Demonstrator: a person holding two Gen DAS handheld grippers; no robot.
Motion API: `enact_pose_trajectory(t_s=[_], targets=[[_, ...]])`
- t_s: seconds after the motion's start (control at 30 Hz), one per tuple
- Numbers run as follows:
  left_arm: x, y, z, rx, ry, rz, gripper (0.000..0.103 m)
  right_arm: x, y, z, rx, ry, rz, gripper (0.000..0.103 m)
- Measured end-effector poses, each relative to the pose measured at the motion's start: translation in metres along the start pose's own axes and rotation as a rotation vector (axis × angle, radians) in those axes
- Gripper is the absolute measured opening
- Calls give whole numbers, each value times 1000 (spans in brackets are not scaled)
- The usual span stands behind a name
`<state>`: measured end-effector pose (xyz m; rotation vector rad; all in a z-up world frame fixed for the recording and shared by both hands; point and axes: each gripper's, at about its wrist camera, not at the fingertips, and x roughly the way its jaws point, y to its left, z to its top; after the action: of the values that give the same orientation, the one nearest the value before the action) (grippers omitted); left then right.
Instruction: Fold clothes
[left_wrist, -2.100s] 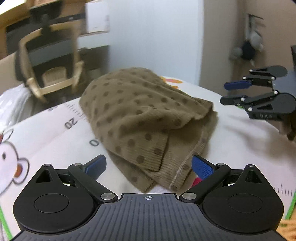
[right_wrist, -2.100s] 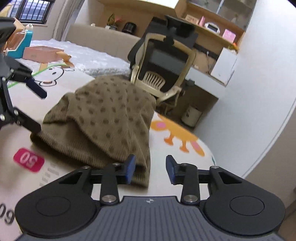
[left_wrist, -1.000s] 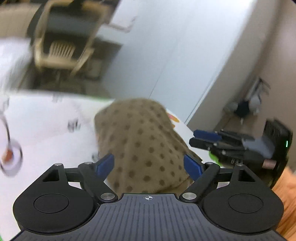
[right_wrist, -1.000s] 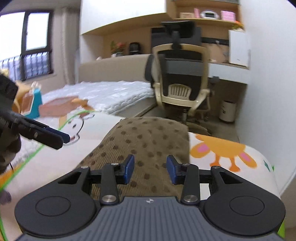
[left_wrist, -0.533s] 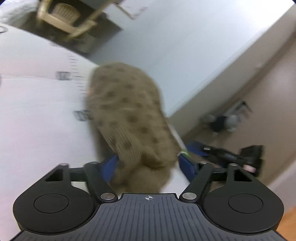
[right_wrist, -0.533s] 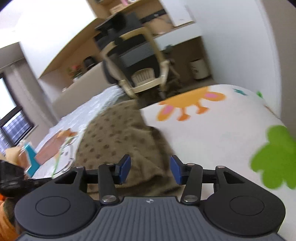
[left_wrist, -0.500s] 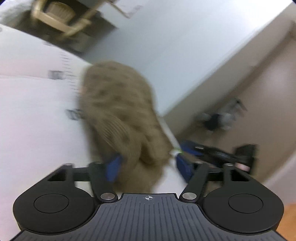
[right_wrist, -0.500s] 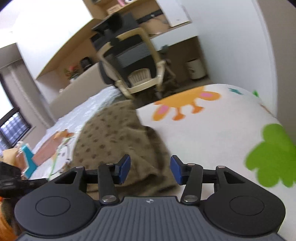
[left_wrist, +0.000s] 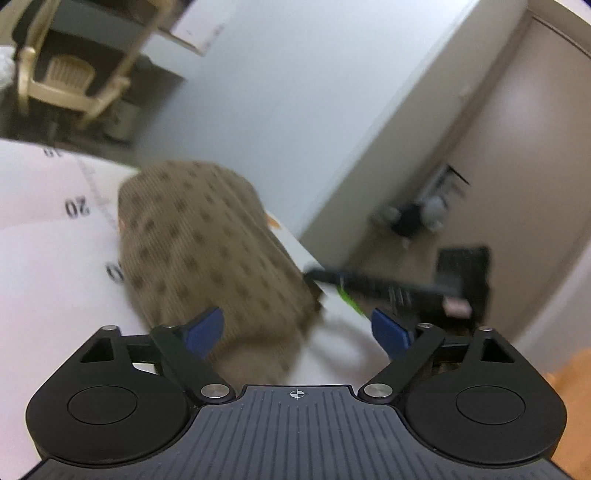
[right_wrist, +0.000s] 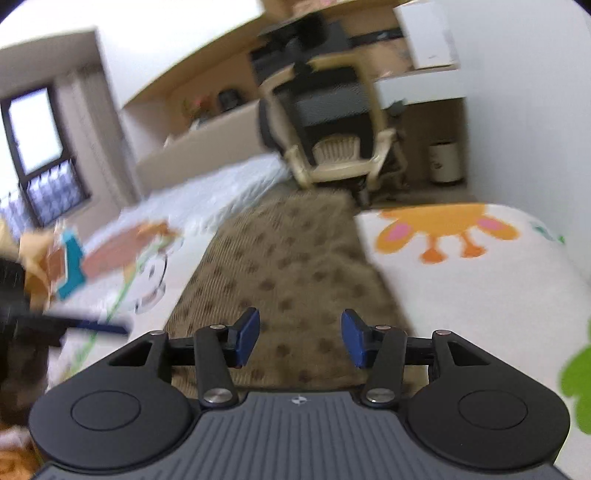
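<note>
Both grippers swung since earlier | spotted brown garment (right_wrist: 295, 266) lies folded between spread, empty fingers (right_wrist: 246, 332)

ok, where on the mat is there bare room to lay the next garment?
Bare mat lies right of the dotted brown garment, between it, the orange cartoon print and the green print. A second bare patch lies on its other side, by the printed ruler numbers. It is crowded near the bear print, where the left gripper is.
</note>
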<state>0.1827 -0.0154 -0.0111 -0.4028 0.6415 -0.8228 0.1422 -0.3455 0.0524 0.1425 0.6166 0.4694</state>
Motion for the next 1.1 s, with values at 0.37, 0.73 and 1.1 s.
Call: enact_pose_trajectory(t_s=[0.37, 0.73, 1.1], targets=[[45, 24, 74, 67, 46, 428, 95, 6, 5, 51, -208, 16, -76, 51], [128, 39, 95, 225, 148, 586, 98, 159, 0, 109, -341, 98, -224, 64], [136, 48, 96, 202, 136, 538, 99, 81, 22, 54, -326, 107, -121, 66]])
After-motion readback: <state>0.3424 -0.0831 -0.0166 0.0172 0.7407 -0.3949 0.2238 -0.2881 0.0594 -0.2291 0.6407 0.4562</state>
